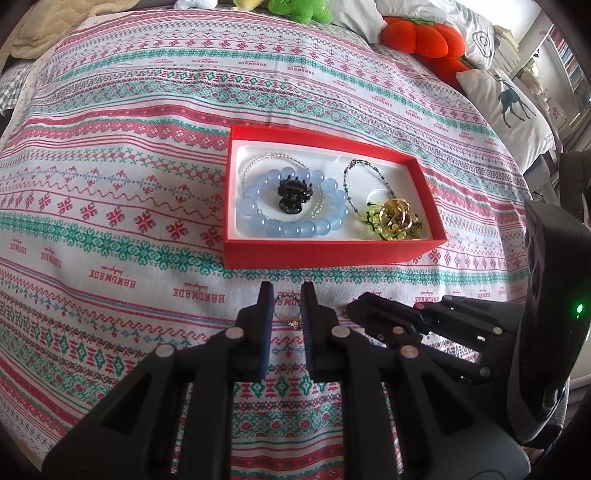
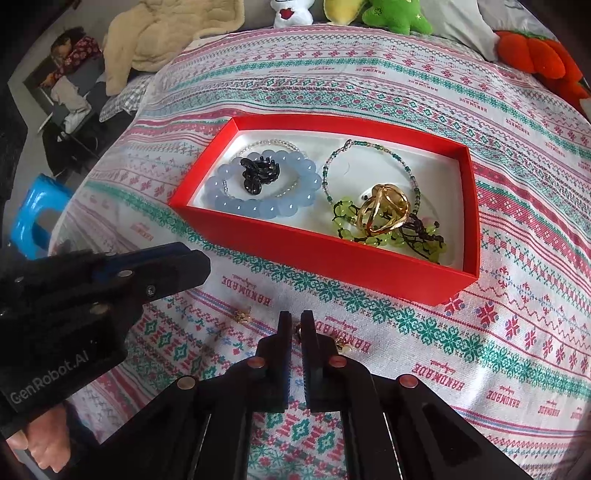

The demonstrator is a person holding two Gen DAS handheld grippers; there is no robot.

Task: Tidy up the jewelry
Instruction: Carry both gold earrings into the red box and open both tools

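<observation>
Patterned bedspread [image 2: 406, 81], red jewelry box [image 2: 332, 258] on it, small earrings [image 2: 243, 315] nearby, plush toys [image 2: 399, 14] at far edge

A small gold trinket [image 1: 294, 324] lies between the fingers of the left hand-held gripper [image 1: 287, 295], too small to identify; the fingers hide part of it. In the right wrist view, the right hand-held gripper [image 2: 295, 320] covers most of a tiny gold piece [image 2: 298, 328], so contact cannot be judged. A pearl-tipped item [image 2: 345, 345] peeks out just beside its right finger, mostly hidden. Another gold bit [image 2: 242, 315] on the bedspread [image 2: 480, 350] is too small to name. The red box's [image 2: 332, 258] near wall hides the bottom of the green bead strand [image 2: 347, 229]. The orange plush [image 2: 535, 55] is cut off at the frame edge.
</observation>
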